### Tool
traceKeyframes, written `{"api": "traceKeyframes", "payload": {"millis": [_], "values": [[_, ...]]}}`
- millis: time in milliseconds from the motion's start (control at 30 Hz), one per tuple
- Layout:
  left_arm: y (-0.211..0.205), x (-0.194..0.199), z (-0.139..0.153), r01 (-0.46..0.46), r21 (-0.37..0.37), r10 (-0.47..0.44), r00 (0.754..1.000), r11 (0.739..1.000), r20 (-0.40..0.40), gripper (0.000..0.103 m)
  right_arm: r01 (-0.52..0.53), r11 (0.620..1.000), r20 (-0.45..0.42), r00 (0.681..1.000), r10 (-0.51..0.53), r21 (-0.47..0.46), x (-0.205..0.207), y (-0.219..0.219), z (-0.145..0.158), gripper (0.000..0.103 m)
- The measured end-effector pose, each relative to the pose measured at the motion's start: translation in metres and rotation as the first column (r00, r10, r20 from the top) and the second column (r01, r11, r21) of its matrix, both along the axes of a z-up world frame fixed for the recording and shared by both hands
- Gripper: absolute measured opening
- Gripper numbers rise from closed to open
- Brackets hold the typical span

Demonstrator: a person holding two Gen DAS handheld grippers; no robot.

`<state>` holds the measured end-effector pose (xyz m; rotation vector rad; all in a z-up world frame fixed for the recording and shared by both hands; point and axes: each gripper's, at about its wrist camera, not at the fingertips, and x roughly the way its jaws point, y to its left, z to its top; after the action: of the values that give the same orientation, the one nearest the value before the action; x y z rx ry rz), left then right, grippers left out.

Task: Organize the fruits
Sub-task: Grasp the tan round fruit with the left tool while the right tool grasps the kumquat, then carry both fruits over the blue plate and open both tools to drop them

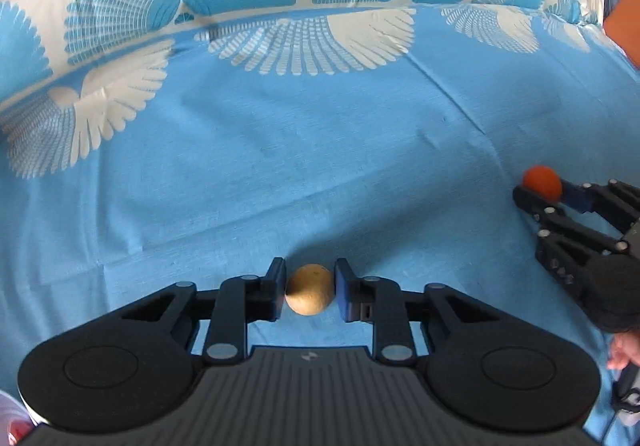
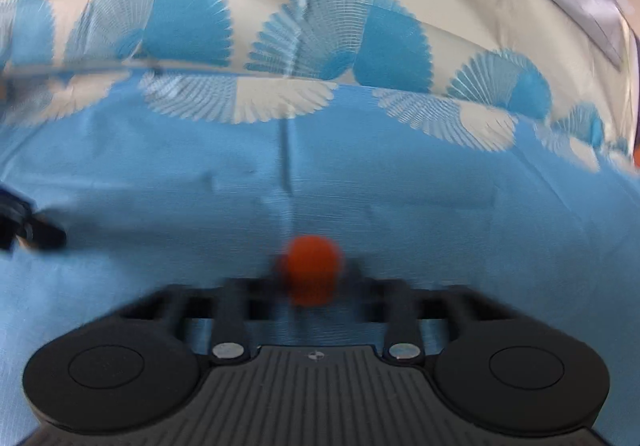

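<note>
Left gripper point(image 1: 310, 295) jaws clamp the tan fruit point(image 1: 309, 294); right gripper point(image 2: 310, 282) jaws clamp the orange fruit point(image 2: 311, 271). Hold firmly, carry low over the blue cloth point(image 1: 280, 166).

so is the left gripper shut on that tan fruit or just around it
Shut on it: in the left wrist view both fingers of the left gripper press against the sides of the tan fruit, no gap showing.

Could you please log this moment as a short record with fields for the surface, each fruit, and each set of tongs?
surface: blue cloth with white fan pattern
tan fruit: round, between the fingers of the left tongs
orange fruit: round, held in the right tongs
right view: motion-blurred
container: none visible
</note>
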<state>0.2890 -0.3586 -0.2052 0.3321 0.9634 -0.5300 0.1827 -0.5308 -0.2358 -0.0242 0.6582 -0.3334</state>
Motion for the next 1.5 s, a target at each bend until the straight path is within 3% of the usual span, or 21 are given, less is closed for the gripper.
{"api": "traceKeyframes", "payload": {"millis": [133,267,433,567,700,867,1100,1333,1500], "values": [[0.021,-0.009,0.017,-0.042,-0.026,0.042,0.999,0.999,-0.012,0.028,0.027,0.997,0.018,0.999,-0.029,0.074,-0.006,0.008,0.014,0.029],[0.058,-0.033,0.054,-0.084,-0.075,0.084,0.996,0.994,0.002,0.028,0.038,0.993,0.071,0.996,-0.046,0.115,-0.031,0.025,0.047,0.029],[0.116,-0.088,0.116,-0.107,-0.064,0.112,0.991,0.992,0.077,0.028,-0.040,0.992,0.136,0.990,0.024,0.117,-0.085,0.077,0.102,0.029],[0.175,-0.142,0.156,-0.148,-0.047,0.151,0.986,0.988,0.074,0.028,-0.134,0.982,0.179,0.978,0.109,0.136,-0.135,0.131,0.142,0.029],[0.239,-0.194,0.182,-0.215,-0.037,0.217,0.974,0.976,0.057,0.028,-0.234,0.955,0.166,0.965,0.204,0.183,-0.181,0.186,0.170,0.029],[0.307,-0.254,0.198,-0.296,-0.016,0.297,0.953,0.955,0.066,0.028,-0.324,0.907,0.132,0.945,0.299,0.270,-0.231,0.244,0.191,0.029],[0.368,-0.320,0.211,-0.356,-0.077,0.361,0.930,0.931,0.070,0.028,-0.375,0.862,0.085,0.926,0.369,0.340,-0.287,0.305,0.201,0.029],[0.394,-0.364,0.213,-0.364,-0.143,0.376,0.924,0.921,0.068,0.028,-0.413,0.869,0.069,0.909,0.410,0.274,-0.324,0.342,0.211,0.029],[0.402,-0.372,0.214,-0.368,-0.171,0.383,0.922,0.914,0.061,0.028,-0.431,0.873,0.076,0.902,0.426,0.226,-0.335,0.352,0.222,0.029]]}}
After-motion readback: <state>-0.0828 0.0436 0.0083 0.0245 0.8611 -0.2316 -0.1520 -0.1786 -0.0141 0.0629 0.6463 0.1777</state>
